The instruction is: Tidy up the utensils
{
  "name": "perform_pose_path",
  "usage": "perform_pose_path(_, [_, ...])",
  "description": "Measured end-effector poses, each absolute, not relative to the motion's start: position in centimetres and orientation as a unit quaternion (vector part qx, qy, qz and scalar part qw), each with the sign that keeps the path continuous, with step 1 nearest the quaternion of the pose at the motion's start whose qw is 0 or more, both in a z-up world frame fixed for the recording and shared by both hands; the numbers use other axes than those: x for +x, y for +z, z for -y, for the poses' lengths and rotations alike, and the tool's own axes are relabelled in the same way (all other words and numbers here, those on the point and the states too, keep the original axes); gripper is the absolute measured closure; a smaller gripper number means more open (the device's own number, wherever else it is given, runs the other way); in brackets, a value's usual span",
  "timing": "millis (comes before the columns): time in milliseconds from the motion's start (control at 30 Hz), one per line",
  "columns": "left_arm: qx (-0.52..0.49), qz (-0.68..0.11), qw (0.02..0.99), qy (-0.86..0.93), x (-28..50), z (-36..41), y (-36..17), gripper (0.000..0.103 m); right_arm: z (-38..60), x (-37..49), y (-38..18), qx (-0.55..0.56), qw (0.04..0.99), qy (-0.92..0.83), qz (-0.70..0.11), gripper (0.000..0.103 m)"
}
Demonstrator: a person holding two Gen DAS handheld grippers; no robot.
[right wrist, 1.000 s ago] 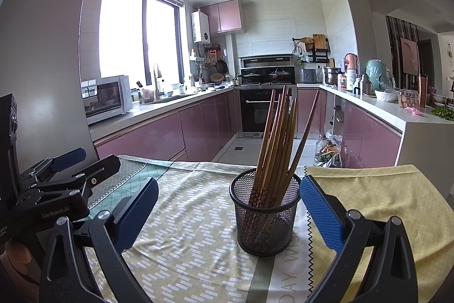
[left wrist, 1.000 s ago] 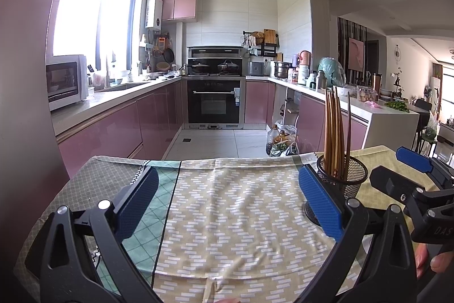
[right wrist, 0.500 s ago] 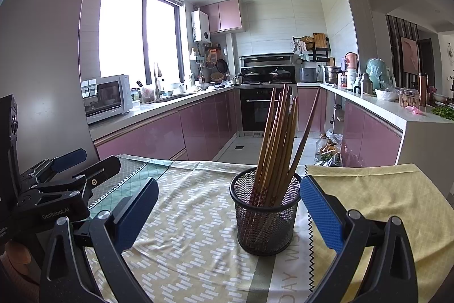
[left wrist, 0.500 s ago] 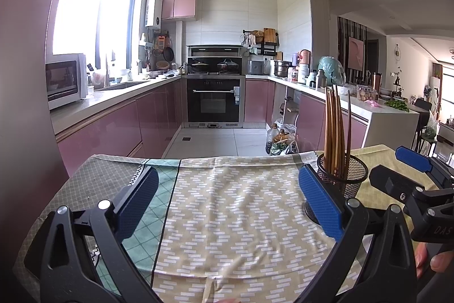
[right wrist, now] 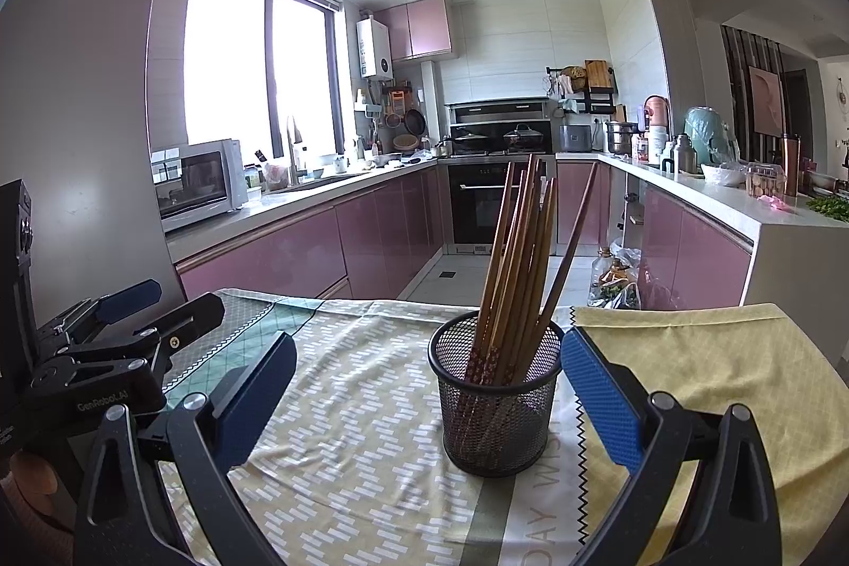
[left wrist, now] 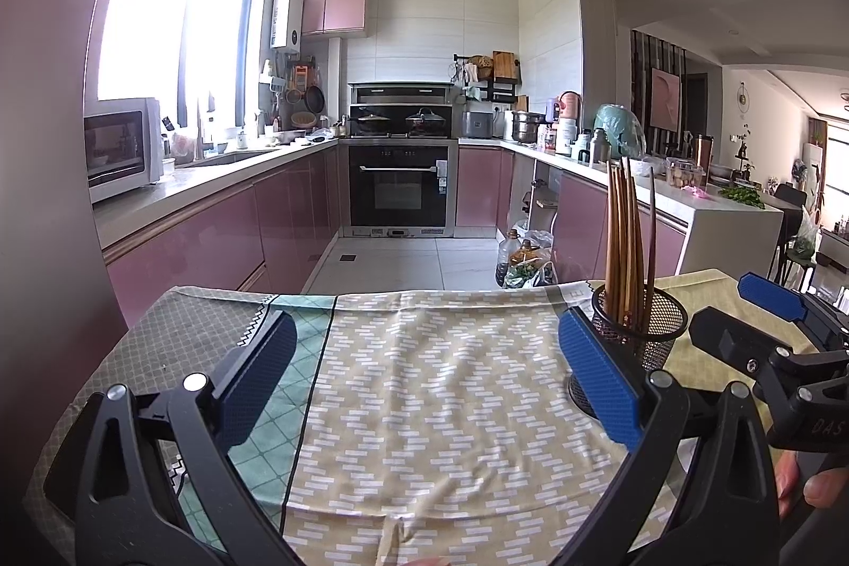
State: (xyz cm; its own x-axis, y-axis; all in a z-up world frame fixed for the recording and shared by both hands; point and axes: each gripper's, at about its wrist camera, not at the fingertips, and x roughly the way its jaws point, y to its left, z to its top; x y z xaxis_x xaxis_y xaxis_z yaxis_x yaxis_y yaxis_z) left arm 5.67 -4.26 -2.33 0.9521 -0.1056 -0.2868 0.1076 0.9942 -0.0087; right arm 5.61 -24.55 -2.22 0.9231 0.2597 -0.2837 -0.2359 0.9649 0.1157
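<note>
both wrist views sit low over the cloth-covered surface (left wrist: 435,385), facing 12 o'clock toward the oven (left wrist: 398,189). the left view has the mesh cup (left wrist: 642,327) at 2 o'clock; the right view is nearer, with the cup (right wrist: 499,407) dead ahead and the left tongs (right wrist: 154,316) at 9 o'clock. both share cup, cloth and kitchen.

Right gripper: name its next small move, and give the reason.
Probably ease the right gripper forward and up so its open jaws bracket the wooden chopsticks above the rim of the black mesh holder. The bundle stands upright just ahead of it. Both grippers are open and empty, and the left gripper faces only bare tablecloth.
</note>
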Motion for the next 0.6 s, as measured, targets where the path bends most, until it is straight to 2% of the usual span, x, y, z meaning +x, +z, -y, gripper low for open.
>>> perform_pose_path(600, [-0.001, -0.161, 0.986, -0.041, 5.73, 4.23, -3.08, 0.006, 25.14, 5.79, -2.66, 0.035, 0.979, 0.118, -0.16, 0.006])
